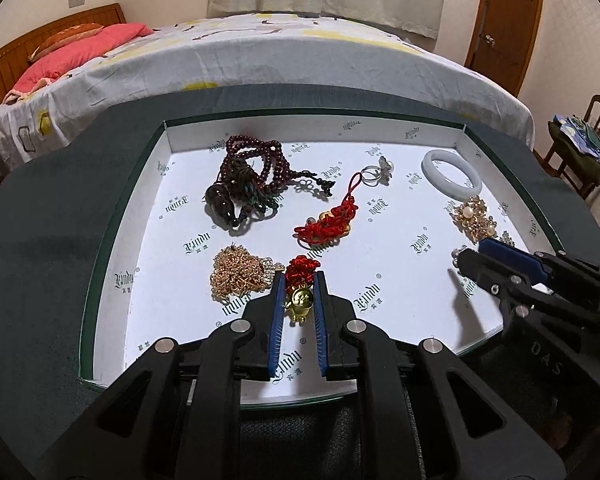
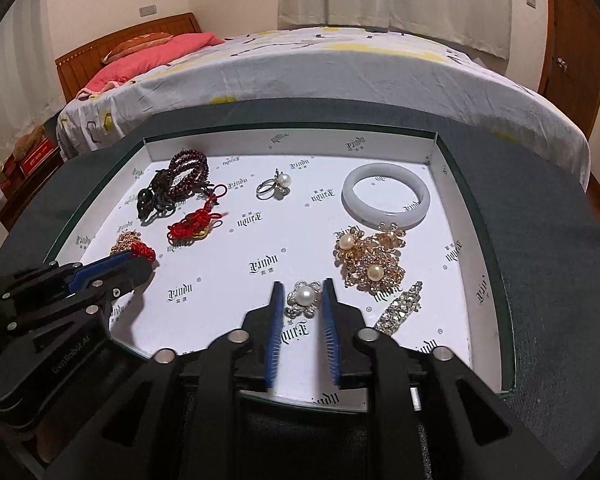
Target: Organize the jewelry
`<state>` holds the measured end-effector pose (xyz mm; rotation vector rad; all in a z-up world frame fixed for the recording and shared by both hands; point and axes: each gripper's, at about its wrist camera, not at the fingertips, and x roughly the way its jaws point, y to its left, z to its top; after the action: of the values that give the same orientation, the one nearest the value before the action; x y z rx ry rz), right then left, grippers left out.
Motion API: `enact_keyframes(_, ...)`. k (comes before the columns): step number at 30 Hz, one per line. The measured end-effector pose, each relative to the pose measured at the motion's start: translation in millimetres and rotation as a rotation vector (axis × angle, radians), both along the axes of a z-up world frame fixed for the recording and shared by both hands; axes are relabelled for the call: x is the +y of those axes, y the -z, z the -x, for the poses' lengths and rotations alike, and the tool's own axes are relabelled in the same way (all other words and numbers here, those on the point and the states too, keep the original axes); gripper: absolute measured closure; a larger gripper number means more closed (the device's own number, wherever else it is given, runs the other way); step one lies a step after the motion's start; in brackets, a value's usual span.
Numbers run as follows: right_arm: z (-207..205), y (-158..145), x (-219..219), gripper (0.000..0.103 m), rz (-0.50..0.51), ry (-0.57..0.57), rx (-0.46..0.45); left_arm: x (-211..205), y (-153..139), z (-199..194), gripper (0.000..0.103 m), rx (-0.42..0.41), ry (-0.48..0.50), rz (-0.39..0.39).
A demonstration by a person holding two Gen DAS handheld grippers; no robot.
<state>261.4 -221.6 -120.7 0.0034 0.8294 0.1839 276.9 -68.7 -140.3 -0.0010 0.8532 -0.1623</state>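
A white-lined tray [image 1: 172, 248] [image 2: 228, 280] holds the jewelry. My left gripper [image 1: 299, 277] [image 2: 142, 259] is shut on a gold charm with a red knot [image 1: 300, 300], low over the tray beside a gold chain [image 1: 236, 276]. My right gripper [image 2: 302, 287] [image 1: 470, 249] stands open around a pearl brooch [image 2: 303, 298] that lies on the tray floor; the pads do not press on it. Farther in lie dark red beads [image 1: 252, 168], a red knot charm [image 1: 332, 220], a pearl ring [image 2: 274, 186], a white bangle [image 2: 386, 171] and gold pearl brooches [image 2: 370, 260].
A rhinestone clip [image 2: 400, 308] lies right of my right gripper. The tray sits on a dark green tabletop [image 1: 60, 240]. Behind it is a bed [image 1: 260, 52]; a wooden chair [image 1: 580, 148] and a door [image 1: 508, 20] are at the right.
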Motion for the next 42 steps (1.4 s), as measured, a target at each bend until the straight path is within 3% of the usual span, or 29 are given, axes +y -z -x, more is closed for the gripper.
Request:
enact_keyframes(1,1,-1,0,0.063,-0.002,0.001,-0.005,0,0,0,0.084,0.001,0.001,0.001)
enact_keyframes(6,5,-3,0,0.061,-0.011,0.006,-0.01,0,-1,3,0.056,-0.007,-0.008,-0.012)
enact_keyframes(8,9,-8,0,0.052,-0.013,0.013,-0.024,0,-3,5,0.047,-0.011,-0.013,-0.015)
enact_keyframes(17,41,-31,-11,0.033,-0.024,0.062,-0.08,1,-26,32,0.024,-0.055,-0.036,-0.029)
enact_keyframes(23,75,-51,-17,0.027,-0.026,0.099,-0.111,4,-49,64,0.014,-0.098,-0.057,-0.055)
enact_keyframes(42,174,-127,-10,0.02,-0.002,0.094,-0.279,22,-134,179,0.006,-0.284,-0.12,-0.064)
